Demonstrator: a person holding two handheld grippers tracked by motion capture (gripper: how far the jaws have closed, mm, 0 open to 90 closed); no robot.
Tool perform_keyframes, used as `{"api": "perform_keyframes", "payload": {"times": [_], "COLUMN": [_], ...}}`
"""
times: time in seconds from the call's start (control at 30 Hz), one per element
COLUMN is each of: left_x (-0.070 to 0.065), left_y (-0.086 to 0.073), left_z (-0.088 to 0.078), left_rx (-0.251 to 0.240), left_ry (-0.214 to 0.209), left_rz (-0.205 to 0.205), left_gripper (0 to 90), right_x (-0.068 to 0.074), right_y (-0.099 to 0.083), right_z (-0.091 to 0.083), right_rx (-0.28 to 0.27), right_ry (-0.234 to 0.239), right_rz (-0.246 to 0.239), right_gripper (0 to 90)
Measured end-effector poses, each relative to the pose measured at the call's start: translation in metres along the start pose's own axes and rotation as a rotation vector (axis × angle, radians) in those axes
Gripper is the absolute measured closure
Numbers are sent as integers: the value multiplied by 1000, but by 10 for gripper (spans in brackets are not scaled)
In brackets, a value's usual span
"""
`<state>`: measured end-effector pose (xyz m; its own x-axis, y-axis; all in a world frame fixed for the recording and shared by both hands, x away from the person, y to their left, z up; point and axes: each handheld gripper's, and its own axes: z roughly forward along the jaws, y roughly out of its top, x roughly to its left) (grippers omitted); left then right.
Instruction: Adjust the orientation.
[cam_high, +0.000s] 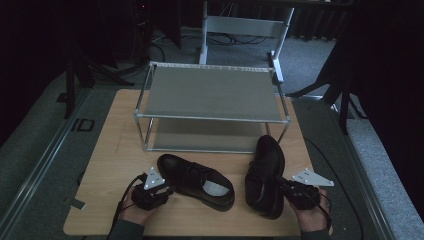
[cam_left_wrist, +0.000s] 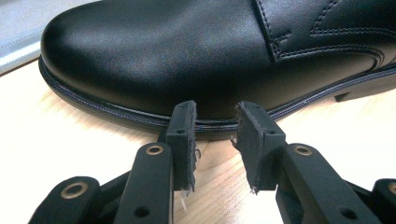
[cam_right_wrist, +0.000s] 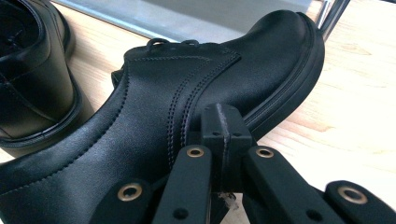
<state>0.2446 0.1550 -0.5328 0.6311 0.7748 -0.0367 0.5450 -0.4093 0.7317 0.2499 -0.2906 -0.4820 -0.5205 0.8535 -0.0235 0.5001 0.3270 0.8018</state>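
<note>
Two black leather shoes lie on the wooden table (cam_high: 115, 150). The left shoe (cam_high: 195, 180) lies slantwise with its toe toward the left. My left gripper (cam_high: 150, 192) is just outside that toe. In the left gripper view its jaws (cam_left_wrist: 215, 126) stand partly apart with nothing between them, and the tips almost reach the left shoe's (cam_left_wrist: 187, 56) sole edge. The right shoe (cam_high: 265, 175) points away toward the rack. My right gripper (cam_high: 300, 192) is at its right side, and its jaws (cam_right_wrist: 223, 126) are shut pad to pad against the right shoe's (cam_right_wrist: 140, 126) flank near the sole.
A two-tier metal shoe rack (cam_high: 212, 92) with grey shelves stands at the back of the table, both shelves bare. The left shoe's heel (cam_right_wrist: 32, 79) lies close beside the right shoe. Bare wood surrounds the shoes toward the table's edges.
</note>
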Motion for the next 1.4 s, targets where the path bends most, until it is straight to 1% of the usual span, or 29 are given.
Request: {"api": "perform_keyframes", "payload": {"times": [0.07, 0.1, 0.13, 0.17, 0.23, 0.33, 0.37, 0.43, 0.47, 0.5, 0.53, 0.57, 0.6, 0.67, 0.73, 0.77, 0.83, 0.9, 0.97, 1.0, 1.03, 1.07, 1.13, 1.2, 1.23, 1.3, 1.33, 1.37, 1.4], "left_x": [0, 0, 1, 1, 1, 1, 0, 0, 0, 0, 0, 0, -1, -1, 0, 0, 2, 3, 3, 2, 2, 2, 2, 2, 3, 3, 4, 4, 4], "left_y": [0, 0, 0, 0, 0, 0, 0, 0, 0, 0, 0, 0, 0, 0, 0, 0, -1, -1, 0, 0, 0, 0, 0, 0, 0, 0, 0, 0, 0], "left_z": [-1, -1, -2, -2, -1, 1, 1, 2, 2, 2, 3, 3, 2, 2, 0, 0, -1, -1, -1, 0, 0, 0, 0, -1, -1, -1, -2, -1, -1], "left_rx": [-2, -3, -5, -6, -5, 3, 2, 1, 4, 5, 8, 8, 7, 2, -1, -3, -5, -5, -4, -4, -2, -1, -1, -2, -4, -5, -8, -9, -8], "left_ry": [0, 1, 2, 3, 3, 2, 1, 1, 0, 1, 0, 0, 0, 2, 6, 5, 9, 9, 10, 9, 9, 9, 10, 9, 11, 13, 10, 7, 4], "left_rz": [2, 2, 1, 1, -4, 1, 0, 1, 0, -1, 1, 1, 3, 4, 1, -2, -6, -12, -10, -8, -7, -8, -8, -8, -10, -12, -16, -18, -19], "left_gripper": [676, 676, 676, 676, 676, 676, 676, 676, 676, 676, 676, 676, 676, 675, 674, 673, 671, 668, 666, 666, 665, 665, 662, 660, 659, 658, 657, 656, 657], "right_x": [-4, -5, -6, -6, -12, -23, -27, -31, -32, -33, -34, -34, -33, -30, -25, -22, -17, -15, -13, -12, -12, -13, -18, -20, -19, -18, -17, -16, -15], "right_y": [-2, -3, -4, -5, -10, -15, -17, -17, -16, -14, -12, -10, -8, -4, -2, -3, -5, -5, -3, -2, 0, 2, 7, 10, 10, 12, 12, 13, 12], "right_z": [0, 0, 0, 1, 4, 9, 9, 1, -2, -8, -12, -18, -20, -23, -21, -19, -15, -10, -5, -2, 3, 6, 11, 18, 22, 24, 23, 23, 23], "right_rx": [-9, -8, -4, 6, 38, 74, 71, 33, 16, -2, -16, -46, -55, -59, -48, -35, -25, -1, 25, 41, 68, 77, 86, 116, 128, 119, 111, 97, 88], "right_ry": [19, 14, 2, -32, -77, -94, -89, -85, -86, -102, -90, -62, -60, -52, -41, -33, -26, -36, -58, -67, -92, -96, -85, -75, -87, -107, -111, -122, -120], "right_rz": [10, 13, 10, 4, 18, 57, 85, 106, 109, 109, 110, 111, 100, 83, 59, 40, 28, 12, -12, -22, -37, -39, -19, -19, -26, -42, -46, -71, -86], "right_gripper": [900, 900, 900, 900, 900, 900, 900, 900, 900, 900, 900, 899, 896, 828, 767, 709, 608, 522, 487, 486, 495, 507, 529, 569, 619, 717, 744, 773, 784]}}
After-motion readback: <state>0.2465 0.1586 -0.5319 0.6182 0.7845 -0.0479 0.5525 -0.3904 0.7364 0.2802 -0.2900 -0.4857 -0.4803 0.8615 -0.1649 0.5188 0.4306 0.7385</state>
